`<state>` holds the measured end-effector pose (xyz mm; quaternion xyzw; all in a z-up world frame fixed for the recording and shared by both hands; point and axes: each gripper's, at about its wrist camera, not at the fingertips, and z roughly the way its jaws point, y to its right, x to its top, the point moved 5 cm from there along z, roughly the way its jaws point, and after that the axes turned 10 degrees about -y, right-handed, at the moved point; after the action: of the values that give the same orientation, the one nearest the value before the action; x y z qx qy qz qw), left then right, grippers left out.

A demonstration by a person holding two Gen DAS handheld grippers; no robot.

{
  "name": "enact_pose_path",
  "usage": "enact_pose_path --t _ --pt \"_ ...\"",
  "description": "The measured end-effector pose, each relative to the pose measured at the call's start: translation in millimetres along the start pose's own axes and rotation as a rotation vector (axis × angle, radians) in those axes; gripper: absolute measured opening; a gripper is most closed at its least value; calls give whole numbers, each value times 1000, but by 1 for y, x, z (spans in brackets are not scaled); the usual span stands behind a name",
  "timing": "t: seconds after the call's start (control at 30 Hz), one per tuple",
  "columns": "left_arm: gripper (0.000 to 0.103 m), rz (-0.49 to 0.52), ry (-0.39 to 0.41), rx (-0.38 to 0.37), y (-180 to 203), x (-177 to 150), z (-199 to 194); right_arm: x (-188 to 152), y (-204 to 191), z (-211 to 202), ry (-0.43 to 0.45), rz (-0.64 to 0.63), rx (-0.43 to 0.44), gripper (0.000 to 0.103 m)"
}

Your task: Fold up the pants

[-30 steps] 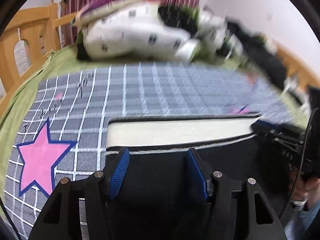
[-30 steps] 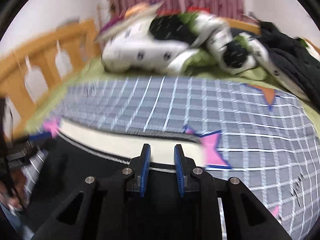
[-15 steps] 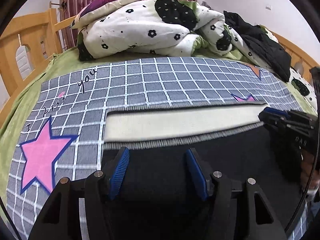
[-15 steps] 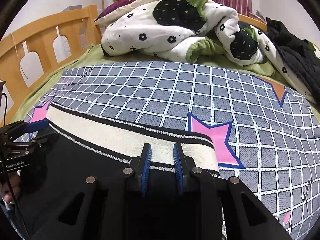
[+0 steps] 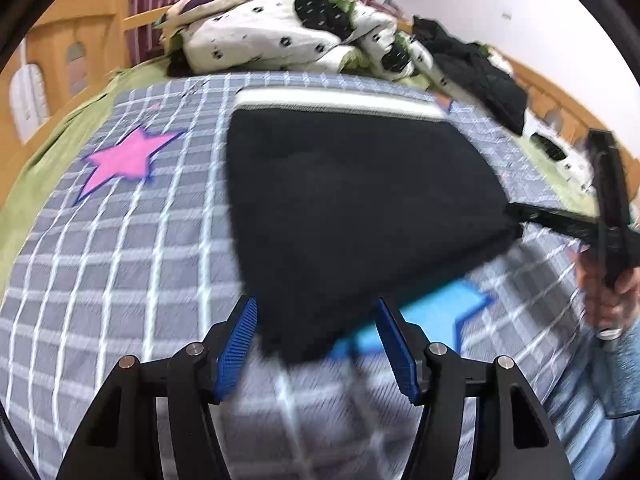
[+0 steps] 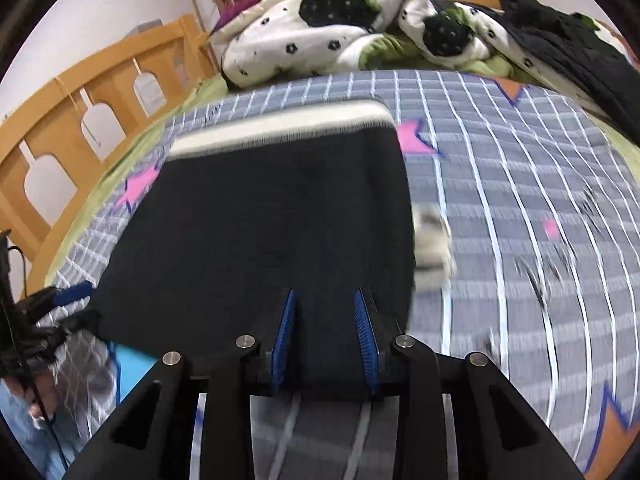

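Note:
Black pants point(image 5: 352, 200) with a cream waistband point(image 5: 340, 100) lie flat on the grey checked bedspread point(image 5: 120, 280), waistband at the far end. My left gripper point(image 5: 316, 340) is open; the near corner of the pants lies between its fingers. In the right wrist view the pants point(image 6: 260, 232) fill the middle. My right gripper point(image 6: 325, 332) has its jaws narrowly apart with the near edge of the black cloth between them; contact is unclear. The right gripper also shows in the left wrist view point(image 5: 516, 216) at the pants' right edge.
A bundled white floral duvet point(image 5: 288, 36) and pillow lie at the bed's far end. A black jacket point(image 5: 480, 76) lies at the far right. A wooden bed rail point(image 6: 80, 120) runs along the left side. A small cream piece point(image 6: 432, 240) lies right of the pants.
Both grippers have pulled back toward the near side; more of the black cloth now lies flat ahead. The left jaws have opened wider. The right jaws have parted slightly.

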<state>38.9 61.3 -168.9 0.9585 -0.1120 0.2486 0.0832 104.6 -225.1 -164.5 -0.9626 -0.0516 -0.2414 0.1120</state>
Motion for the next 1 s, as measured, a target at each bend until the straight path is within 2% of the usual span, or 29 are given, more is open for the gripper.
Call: enact_pose_path --t 0.17,0.3,0.33,0.37,0.4,0.47,0.5,0.53,0.6,0.63,0.67,0.73,0.8,0.87,0.9,0.97,1.0 --pt "59 81 -14 207 0 -13 7 -32 -1 -23 7 -9 -23 31" --pt "54 125 -24 235 10 -7 20 -38 0 -33 21 -1 -24 31" --pt "48 142 -13 251 15 -4 24 -39 -1 -34 24 1 -17 31" --pt "21 154 -1 282 18 -1 26 -39 -3 -35 28 -1 -14 31" --pt "19 121 35 321 16 6 24 -38 -4 -35 29 -3 -17 31" --pt "16 -17 108 208 4 11 4 -39 -5 -31 23 -12 -35 31" --pt "16 -52 130 175 0 10 -2 -40 -5 -29 15 -12 -44 31" --pt "16 -51 117 180 -1 8 1 -41 -3 -27 9 -4 -52 31" --pt "16 -30 -5 251 -2 -7 30 -41 -1 -25 3 8 -49 31" --pt "16 -21 -14 259 -1 -13 35 -41 -1 -23 -2 9 -44 31" --pt "17 -10 10 270 2 -15 29 -42 -1 -21 -7 6 -44 31" --pt "18 -30 0 224 3 -20 18 -43 -3 -16 -29 -12 -58 31" --pt "19 -73 25 155 -2 -28 1 -42 -5 -17 -28 -36 -76 31" --pt "29 -103 52 153 -7 -32 -12 -38 -7 -31 30 -47 -71 31" --pt "33 -115 94 146 -8 -32 -23 -36 -7 -38 66 -46 -64 33" --pt "42 -116 154 114 -8 -23 -33 -29 -9 -52 153 -46 -51 45" --pt "46 -121 178 101 -7 -15 -35 -25 -11 -53 177 -52 -52 46"
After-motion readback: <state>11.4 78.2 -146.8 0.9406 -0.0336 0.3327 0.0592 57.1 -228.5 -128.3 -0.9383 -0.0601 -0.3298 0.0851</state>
